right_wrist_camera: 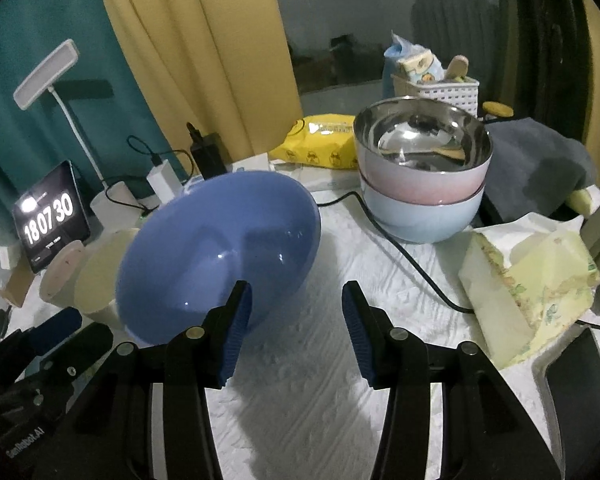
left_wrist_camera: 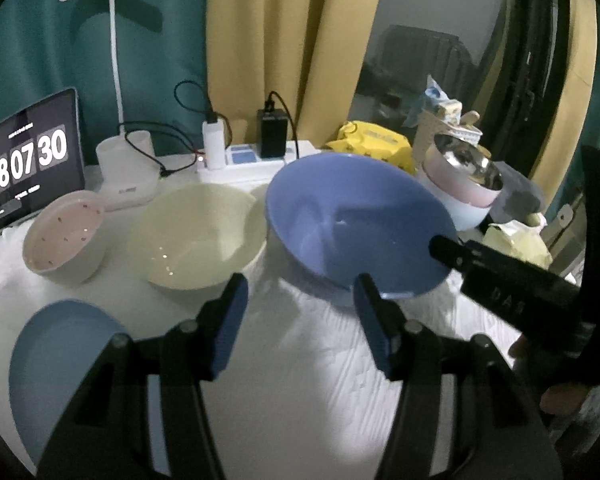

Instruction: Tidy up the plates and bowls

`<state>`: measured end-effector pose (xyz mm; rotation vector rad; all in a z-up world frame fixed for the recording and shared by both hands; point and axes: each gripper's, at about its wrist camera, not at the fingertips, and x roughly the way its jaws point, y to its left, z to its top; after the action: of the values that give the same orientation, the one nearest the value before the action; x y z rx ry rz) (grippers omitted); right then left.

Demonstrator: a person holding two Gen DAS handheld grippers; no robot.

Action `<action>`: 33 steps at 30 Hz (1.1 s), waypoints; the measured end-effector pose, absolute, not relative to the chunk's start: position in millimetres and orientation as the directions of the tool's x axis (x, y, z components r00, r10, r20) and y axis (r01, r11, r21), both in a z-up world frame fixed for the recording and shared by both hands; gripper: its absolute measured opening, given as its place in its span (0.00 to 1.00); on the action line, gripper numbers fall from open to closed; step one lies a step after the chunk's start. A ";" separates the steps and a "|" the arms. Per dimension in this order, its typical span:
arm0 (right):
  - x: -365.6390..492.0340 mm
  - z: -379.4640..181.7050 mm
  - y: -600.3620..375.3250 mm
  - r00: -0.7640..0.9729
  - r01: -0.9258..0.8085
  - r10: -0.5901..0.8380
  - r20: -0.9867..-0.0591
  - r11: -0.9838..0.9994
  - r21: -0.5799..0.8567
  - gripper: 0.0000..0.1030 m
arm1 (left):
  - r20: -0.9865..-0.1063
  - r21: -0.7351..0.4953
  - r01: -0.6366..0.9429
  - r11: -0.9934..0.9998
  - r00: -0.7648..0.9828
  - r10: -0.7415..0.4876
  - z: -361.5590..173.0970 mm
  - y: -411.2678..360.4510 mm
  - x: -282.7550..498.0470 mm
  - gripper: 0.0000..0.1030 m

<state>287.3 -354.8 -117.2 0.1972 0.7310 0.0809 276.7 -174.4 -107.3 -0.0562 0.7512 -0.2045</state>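
Between picks; left tool (left_wrist_camera: 300, 300) and right tool (right_wrist_camera: 296, 312) both spread, pinching nothing; blue bowl (left_wrist_camera: 356, 216) sits tilted on the worktop (left_wrist_camera: 300, 360) beside the cream bowl (left_wrist_camera: 196, 236); next: probably grip its rim, nest it.
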 end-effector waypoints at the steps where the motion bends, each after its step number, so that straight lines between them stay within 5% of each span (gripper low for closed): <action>1: 288.5 -119.9 -354.7 0.740 -0.005 0.141 -0.658 0.979 0.204 0.48 | -0.672 -0.126 0.166 0.978 0.711 -0.207 -107.9 -175.3 278.5 0.55; 13: 297.0 -147.3 -359.1 0.703 0.022 0.126 -0.700 0.980 0.199 0.48 | -0.698 -0.050 0.183 0.982 0.696 -0.165 -125.2 -195.5 294.9 0.56; 16: 297.9 -149.7 -359.3 0.699 0.015 0.138 -0.702 0.978 0.207 0.37 | -0.693 -0.020 0.183 0.983 0.706 -0.146 -128.3 -199.4 296.9 0.55; 22: 296.8 -149.3 -355.6 0.694 -0.006 0.150 -0.704 0.979 0.204 0.17 | -0.704 -0.004 0.200 0.980 0.695 -0.144 -132.2 -202.0 299.6 0.26; 33: 280.3 -133.0 -346.2 0.710 -0.022 0.154 -0.688 0.980 0.197 0.16 | -0.703 -0.025 0.192 0.981 0.694 -0.154 -124.6 -191.5 285.1 0.25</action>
<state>280.3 -346.2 -133.0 0.1793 0.7768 0.0979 285.1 -191.5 -124.6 0.0514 0.7802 -0.1930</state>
